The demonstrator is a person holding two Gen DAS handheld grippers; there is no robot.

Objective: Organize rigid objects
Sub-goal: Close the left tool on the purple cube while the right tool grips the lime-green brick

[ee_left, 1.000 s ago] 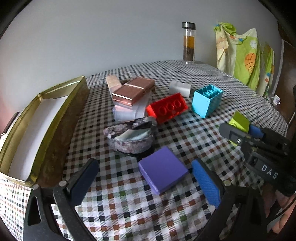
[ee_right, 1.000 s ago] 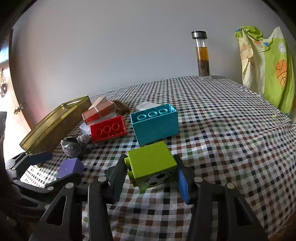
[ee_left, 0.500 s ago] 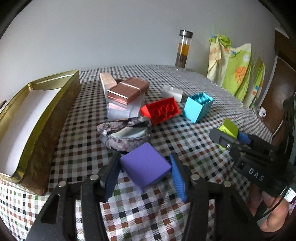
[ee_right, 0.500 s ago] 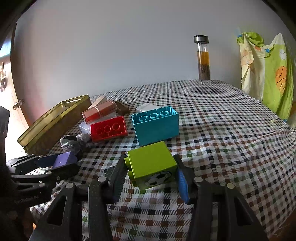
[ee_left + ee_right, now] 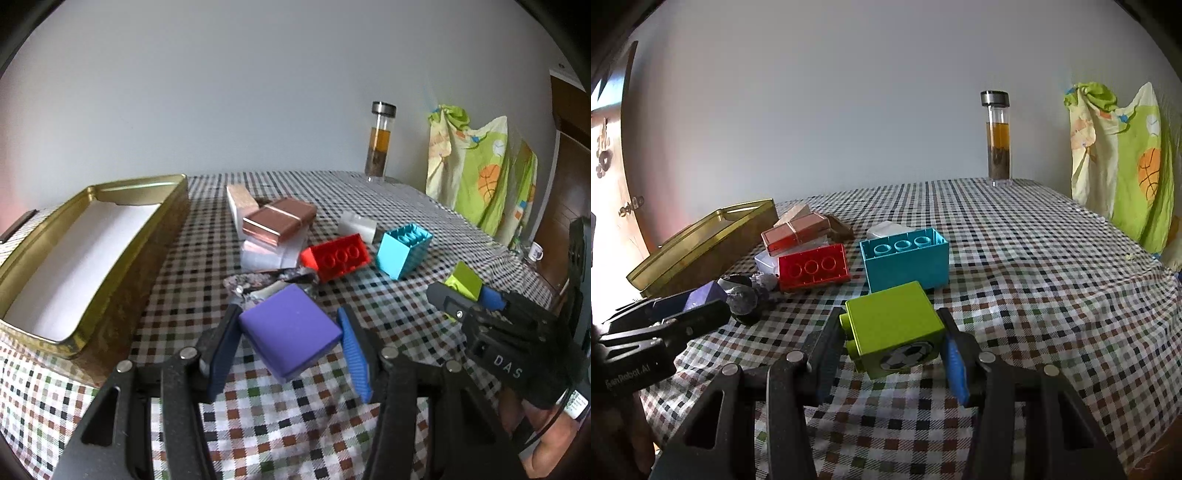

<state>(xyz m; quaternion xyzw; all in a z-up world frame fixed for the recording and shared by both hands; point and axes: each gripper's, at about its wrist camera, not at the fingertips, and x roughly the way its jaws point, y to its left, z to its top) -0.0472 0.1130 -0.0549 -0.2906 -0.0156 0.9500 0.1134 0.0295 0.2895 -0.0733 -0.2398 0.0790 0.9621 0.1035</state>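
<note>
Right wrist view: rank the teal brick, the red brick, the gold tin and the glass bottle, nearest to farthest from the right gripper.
1. Teal brick, just beyond the right gripper.
2. Red brick, left of the teal one.
3. Gold tin, far left.
4. Glass bottle, at the table's back edge, right.

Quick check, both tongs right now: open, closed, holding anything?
Left tongs: closed on the purple block, lifted off the checked cloth.
Right tongs: closed on the lime-green brick.
</note>
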